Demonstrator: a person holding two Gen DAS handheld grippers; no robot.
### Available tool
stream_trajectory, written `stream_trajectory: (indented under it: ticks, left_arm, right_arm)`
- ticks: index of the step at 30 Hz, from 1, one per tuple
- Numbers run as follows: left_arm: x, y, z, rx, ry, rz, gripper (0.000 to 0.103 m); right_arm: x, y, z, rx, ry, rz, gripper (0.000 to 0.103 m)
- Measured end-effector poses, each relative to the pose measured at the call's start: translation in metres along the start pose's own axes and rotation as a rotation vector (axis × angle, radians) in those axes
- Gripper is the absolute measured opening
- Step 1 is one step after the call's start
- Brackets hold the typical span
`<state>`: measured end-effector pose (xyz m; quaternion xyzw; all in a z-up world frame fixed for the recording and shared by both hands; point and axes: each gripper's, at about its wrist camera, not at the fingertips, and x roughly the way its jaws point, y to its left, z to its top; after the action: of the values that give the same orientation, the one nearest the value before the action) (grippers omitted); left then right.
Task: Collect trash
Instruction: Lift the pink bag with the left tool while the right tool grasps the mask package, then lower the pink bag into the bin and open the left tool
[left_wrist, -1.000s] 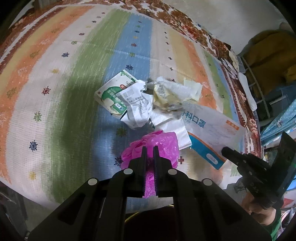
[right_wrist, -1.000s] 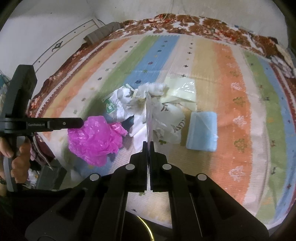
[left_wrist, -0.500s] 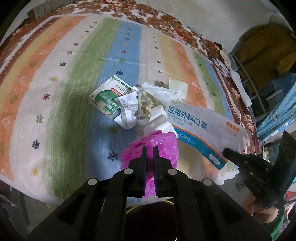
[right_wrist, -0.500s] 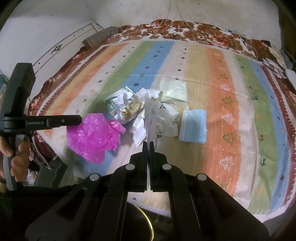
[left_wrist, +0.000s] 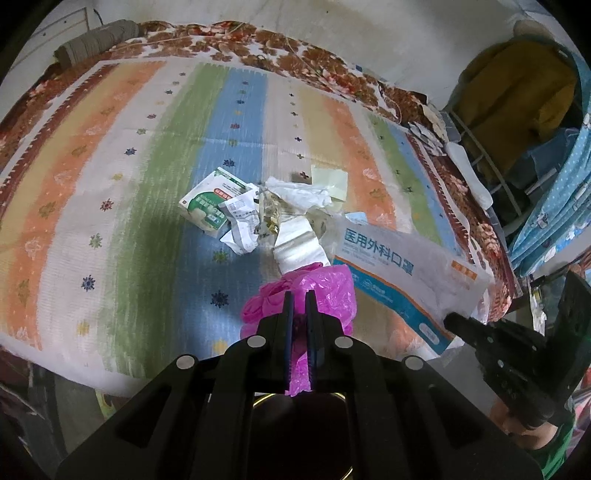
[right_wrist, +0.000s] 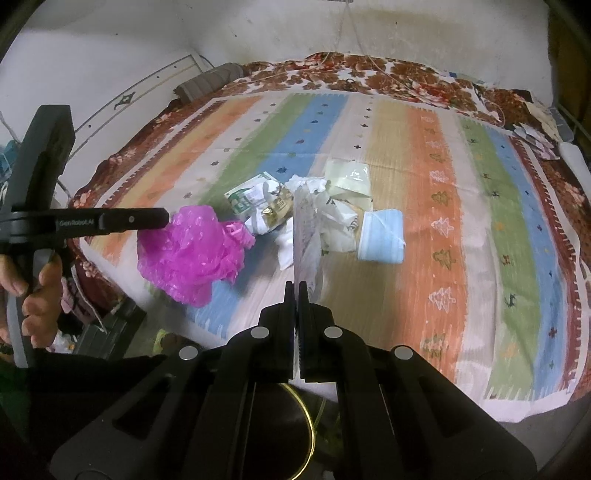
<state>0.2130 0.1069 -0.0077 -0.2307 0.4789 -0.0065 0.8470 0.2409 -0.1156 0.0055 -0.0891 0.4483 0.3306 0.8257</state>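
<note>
My left gripper (left_wrist: 299, 295) is shut on a crumpled pink plastic bag (left_wrist: 325, 291), held above the near edge of the bed; the bag (right_wrist: 192, 251) and the left gripper (right_wrist: 162, 218) also show in the right wrist view. My right gripper (right_wrist: 297, 288) is shut on a flat white surgical-mask package (right_wrist: 306, 236), seen edge-on; in the left wrist view the package (left_wrist: 399, 273) shows blue print and the right gripper (left_wrist: 452, 319) pinches its corner. A trash pile lies mid-bed: a green-and-white carton (left_wrist: 208, 206), crumpled paper (left_wrist: 240, 221), wrappers (left_wrist: 295, 210).
The striped bedspread (right_wrist: 443, 166) covers the bed. A folded blue face mask (right_wrist: 382, 240) and a pale clear bag (right_wrist: 349, 177) lie beside the pile. A rack with clothes (left_wrist: 517, 92) stands to the right of the bed. A gold-rimmed dark bin (right_wrist: 280, 435) sits below the grippers.
Both grippers have drawn back and up from the pile, which now looks smaller and farther. The mask package has lifted off the bed with the right gripper.
</note>
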Motion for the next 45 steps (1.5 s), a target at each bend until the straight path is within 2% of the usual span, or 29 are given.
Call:
stream_trajectory:
  ticks: [8,23,37,45]
  left_arm:
    - [-0.021,-0.004,-0.019,0.004,-0.033,-0.009,0.005]
    - [-0.053,-0.011,-0.062,0.027,-0.084,0.007,0.005]
    - [-0.06,-0.023,-0.118,0.058,-0.074,0.018,0.005]
    - [-0.056,-0.028,-0.15,0.053,-0.051,0.035,0.005]
  right_arm:
    - [-0.025,0.019,-0.024,-0.02,-0.021,0.02,0.001]
    - [-0.038,0.038,-0.069,-0.032,0.012,0.02,0.001]
    - [-0.042,0.049,-0.109,-0.041,0.073,0.034,0.001]
    - [-0.034,0.06,-0.133,-0.07,0.137,0.026,0.001]
